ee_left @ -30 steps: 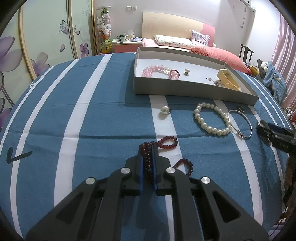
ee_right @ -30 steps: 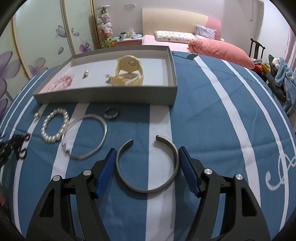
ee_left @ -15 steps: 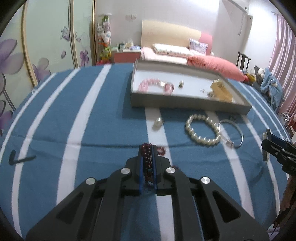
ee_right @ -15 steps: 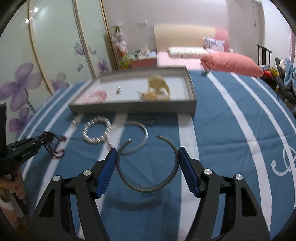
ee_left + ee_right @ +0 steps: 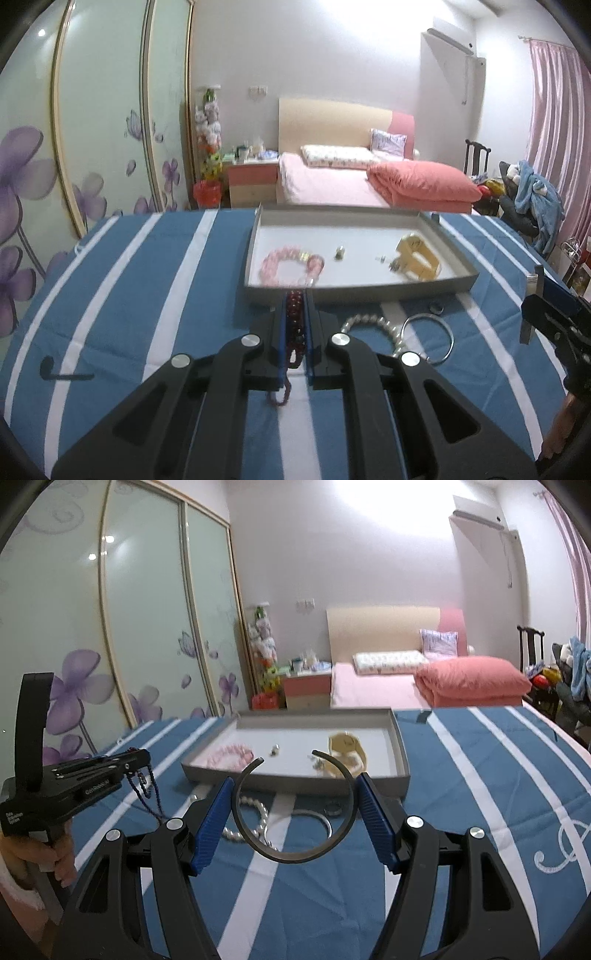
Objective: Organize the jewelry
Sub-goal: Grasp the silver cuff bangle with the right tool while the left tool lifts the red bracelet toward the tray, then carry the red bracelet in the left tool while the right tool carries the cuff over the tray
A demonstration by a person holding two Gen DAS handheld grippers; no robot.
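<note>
My left gripper (image 5: 295, 295) is shut on a string of dark red beads (image 5: 294, 317), whose loose end dangles under the fingers above the blue striped cloth. In the right wrist view the same beads (image 5: 144, 790) hang from the left gripper (image 5: 142, 755) at the left. My right gripper (image 5: 295, 786) grips an open dark metal cuff bangle (image 5: 291, 859) between its blue pads, lifted off the cloth. Ahead of both lies the grey tray (image 5: 354, 290) with a pink bead bracelet (image 5: 284, 260), a yellow band (image 5: 417, 254) and small pieces.
On the cloth in front of the tray lie a pearl bracelet (image 5: 373, 321), a thin silver bangle (image 5: 428, 338) and a small dark ring (image 5: 436, 306). A hand (image 5: 55, 856) holds the left gripper. A bed and wardrobe stand behind the table.
Both grippers have risen and tipped upward. The red beads and the cuff bangle have come up off the cloth with them, and the tray now sits lower in both views.
</note>
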